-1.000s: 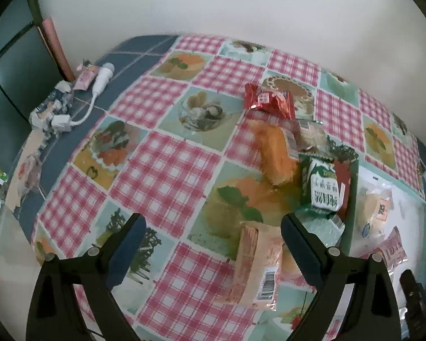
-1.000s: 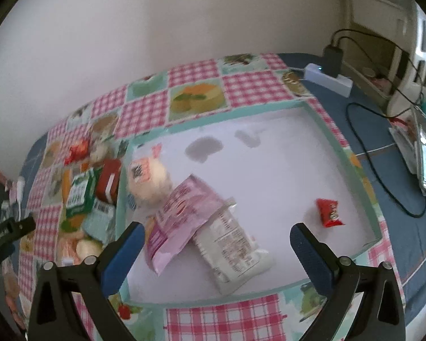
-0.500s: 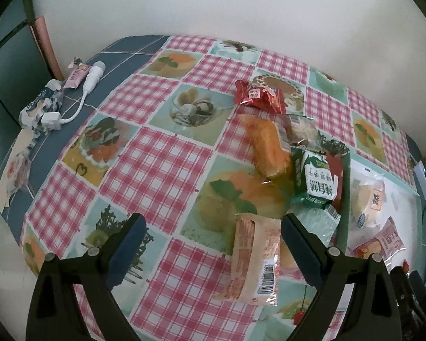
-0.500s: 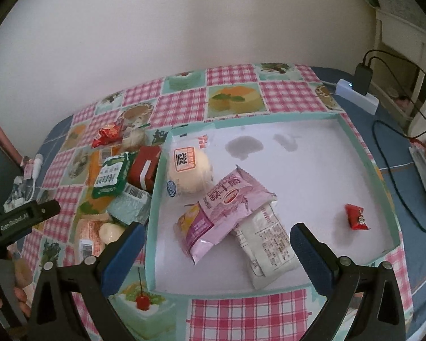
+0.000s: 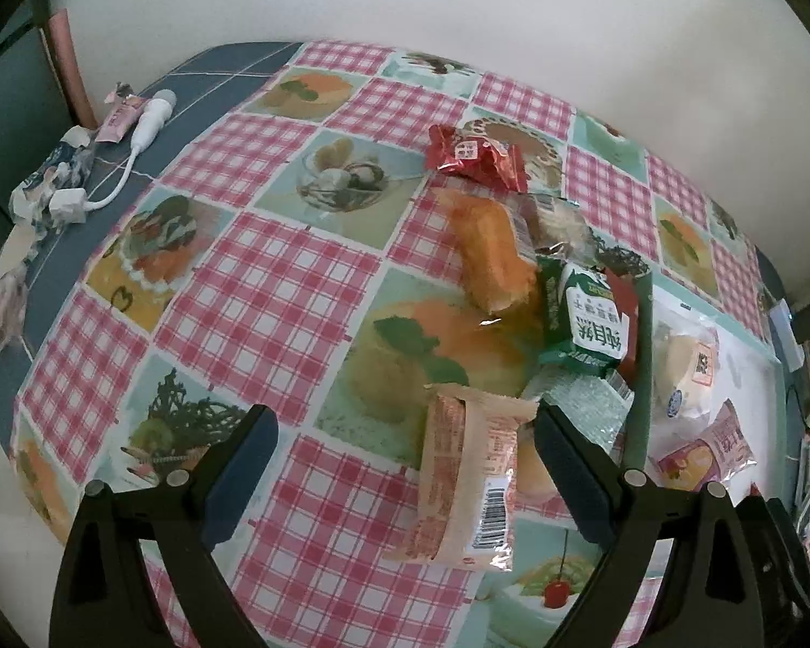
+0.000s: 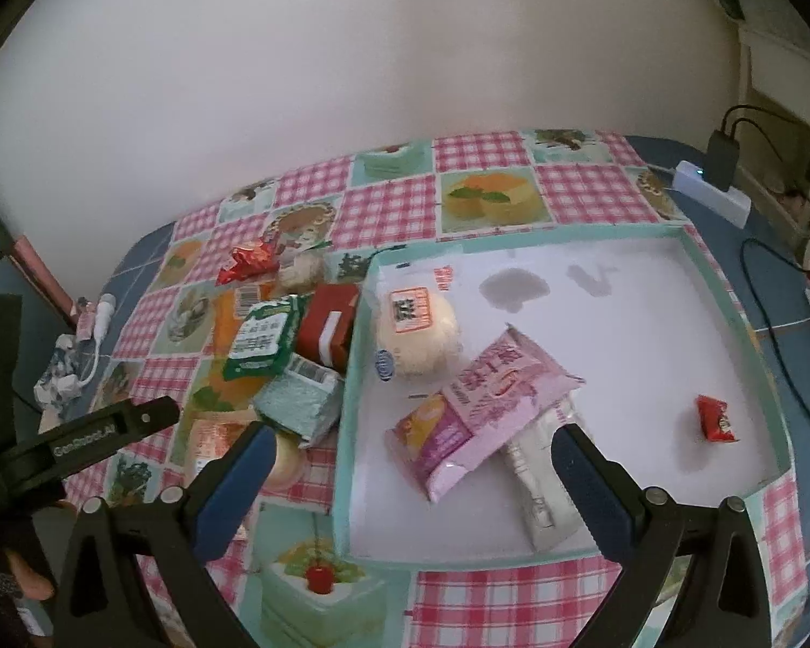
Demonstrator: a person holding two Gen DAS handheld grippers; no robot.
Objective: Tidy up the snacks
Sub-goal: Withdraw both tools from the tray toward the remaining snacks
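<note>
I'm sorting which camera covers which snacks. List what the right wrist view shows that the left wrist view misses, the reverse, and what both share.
Only the right wrist view shows the small red candy in the tray, the white power strip, and the open right gripper.

Only the left wrist view shows the whole orange bun and the open left gripper's blue pads.

Both show the green packet, the red wrapper, the round white bun and the pink packet.

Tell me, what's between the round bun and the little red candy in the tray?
Just bare white tray floor, between the round bun and red candy, in the right wrist view.
</note>
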